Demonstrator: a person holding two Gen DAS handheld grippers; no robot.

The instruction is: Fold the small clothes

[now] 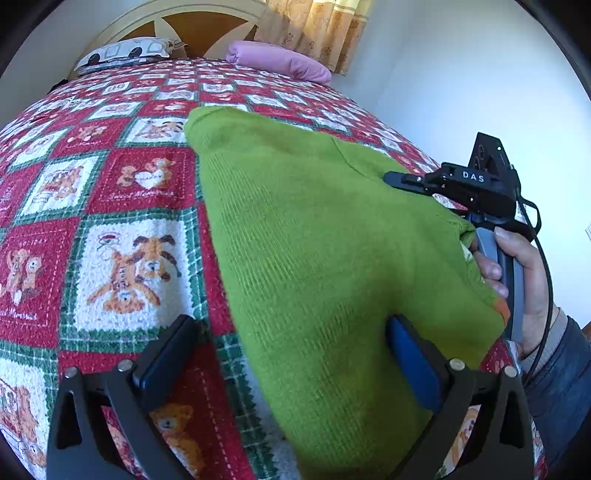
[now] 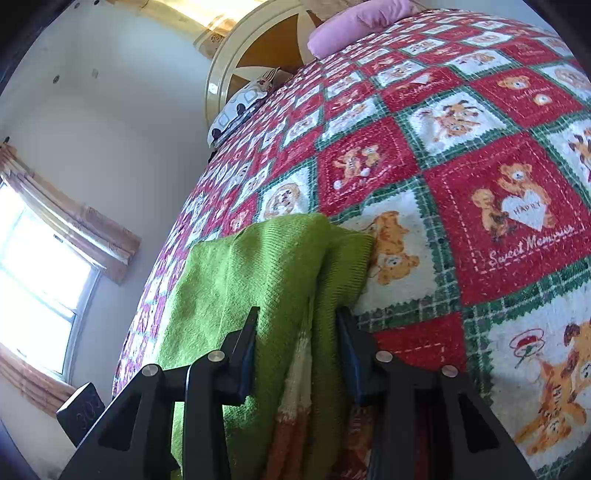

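a: start at the left. what does the left gripper (image 1: 291,354) show?

b: fingers spread wide. the left pad lies on the bedspread (image 1: 110,206), clear of any cloth. the right pad is partly under the near edge of the green sweater (image 1: 295,229). nothing is pinched between them.

a: location of the sweater?

b: it lies on the teddy-bear bedspread, running from mid-bed toward the near right corner, where its far edge is lifted.

a: and the right gripper (image 2: 299,328)?

b: partly closed. a bunched fold of the sweater (image 2: 258,266) sits between both pads, which appear to press on it. a hand (image 1: 517,273) holds its handle.

a: background?

b: a pink pillow (image 1: 280,61) by the headboard (image 1: 177,22).
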